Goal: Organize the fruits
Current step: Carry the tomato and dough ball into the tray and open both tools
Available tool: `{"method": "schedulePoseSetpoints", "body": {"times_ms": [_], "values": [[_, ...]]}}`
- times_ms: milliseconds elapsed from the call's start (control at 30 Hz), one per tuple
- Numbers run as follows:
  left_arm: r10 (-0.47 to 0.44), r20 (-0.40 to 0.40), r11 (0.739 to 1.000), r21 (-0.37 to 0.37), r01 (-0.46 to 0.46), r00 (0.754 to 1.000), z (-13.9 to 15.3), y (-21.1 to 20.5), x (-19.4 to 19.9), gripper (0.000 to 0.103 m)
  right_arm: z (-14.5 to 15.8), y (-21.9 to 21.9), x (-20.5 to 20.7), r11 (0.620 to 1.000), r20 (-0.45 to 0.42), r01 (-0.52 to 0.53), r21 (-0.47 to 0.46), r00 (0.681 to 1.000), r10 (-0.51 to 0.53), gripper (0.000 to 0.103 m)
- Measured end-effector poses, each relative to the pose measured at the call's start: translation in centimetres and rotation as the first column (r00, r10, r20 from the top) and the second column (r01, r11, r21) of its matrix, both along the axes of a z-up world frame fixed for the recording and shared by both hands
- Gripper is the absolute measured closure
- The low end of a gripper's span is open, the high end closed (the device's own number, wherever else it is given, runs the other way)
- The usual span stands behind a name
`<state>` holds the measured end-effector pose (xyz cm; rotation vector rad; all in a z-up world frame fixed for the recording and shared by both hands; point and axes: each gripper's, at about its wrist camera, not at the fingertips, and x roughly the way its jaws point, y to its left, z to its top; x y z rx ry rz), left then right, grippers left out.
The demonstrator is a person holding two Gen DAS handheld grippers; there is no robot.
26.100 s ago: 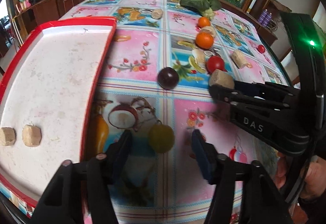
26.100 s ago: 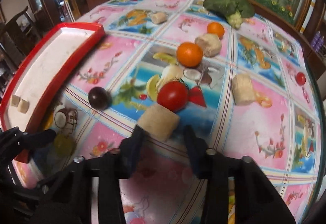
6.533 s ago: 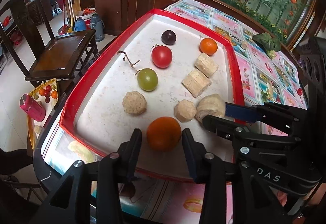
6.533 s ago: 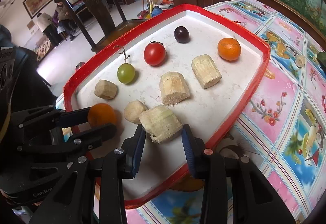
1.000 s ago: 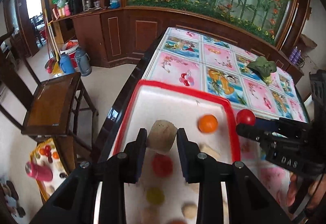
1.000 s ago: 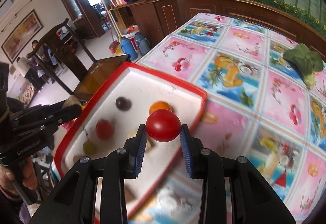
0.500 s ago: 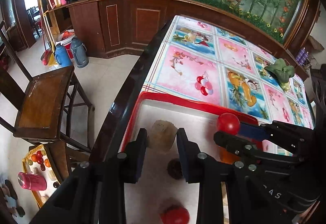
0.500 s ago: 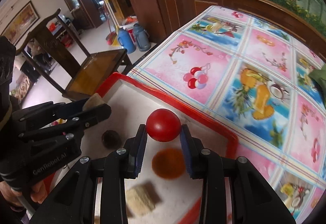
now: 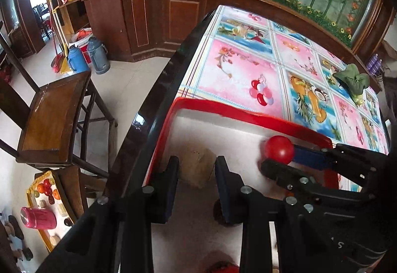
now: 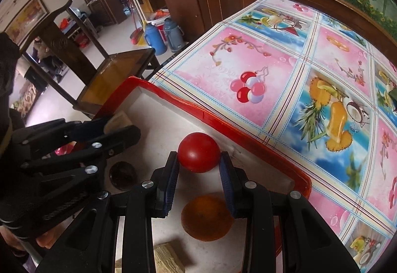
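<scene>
Placement is being set up at the far end of the red tray (image 9: 238,113): the left gripper (image 9: 196,168) is clamping a beige cane chunk (image 9: 197,165) above the far-left corner. The right gripper (image 10: 198,165) is gripping a red tomato (image 10: 198,152) near the far rim, beyond the orange (image 10: 206,217). Lowering each until it is resting on the white floor before releasing looks wisest, the tomato being prone to rolling.

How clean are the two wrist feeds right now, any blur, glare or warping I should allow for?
Left wrist view: the beige chunk in the left gripper looks soft and washed out, and glare bleaches the tray floor; the table edge bows from fisheye. Right wrist view: the red tomato in the right gripper is crisp, while the orange below it sits dim in shadow.
</scene>
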<state>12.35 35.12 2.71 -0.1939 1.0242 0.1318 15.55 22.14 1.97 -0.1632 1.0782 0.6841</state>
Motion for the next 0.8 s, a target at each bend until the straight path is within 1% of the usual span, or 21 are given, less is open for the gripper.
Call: {"method": "schedulePoseSetpoints", "body": {"times_ms": [33,100,167,300,367,533,700,800], "values": [[-0.001,-0.005,1.000,0.008,0.001,1.000,0.0,-0.1,0.0,0.070,0.0,0.0,0.0,1.000,0.000,-0.001,-0.005,1.000,0.001,0.071],[-0.001,-0.011,1.000,0.013,0.002,1.000,0.0,-0.3,0.0,0.066,0.0,-0.1,-0.2,1.000,0.009,0.001,-0.019,1.000,0.000,0.071],[-0.005,-0.013,1.000,0.001,0.005,1.000,0.0,-0.4,-0.1,0.059,0.0,-0.3,-0.1,1.000,0.008,0.007,-0.027,1.000,-0.007,0.070],[-0.008,-0.016,1.000,0.015,0.008,1.000,0.0,-1.0,-0.4,0.052,0.3,-1.0,-0.4,0.999,0.017,0.025,-0.037,1.000,-0.024,0.067],[-0.010,-0.018,1.000,0.009,0.010,1.000,0.0,-1.1,-0.6,0.046,0.6,-1.4,-0.6,0.998,0.027,0.033,-0.048,0.999,-0.031,0.065],[-0.007,-0.013,1.000,0.019,0.008,1.000,0.3,-1.7,-1.2,0.035,1.3,-2.4,-1.1,0.997,0.045,0.051,-0.062,0.998,-0.049,0.064],[0.016,-0.006,0.998,0.063,-0.015,1.000,1.2,-2.3,-2.5,0.022,2.1,-3.3,-2.2,0.995,0.058,0.066,-0.074,0.996,-0.062,0.063],[0.028,0.001,0.996,0.080,-0.028,1.000,1.9,-2.6,-3.7,0.020,2.6,-3.8,-3.0,0.995,0.068,0.065,-0.077,0.996,-0.059,0.062]]}}
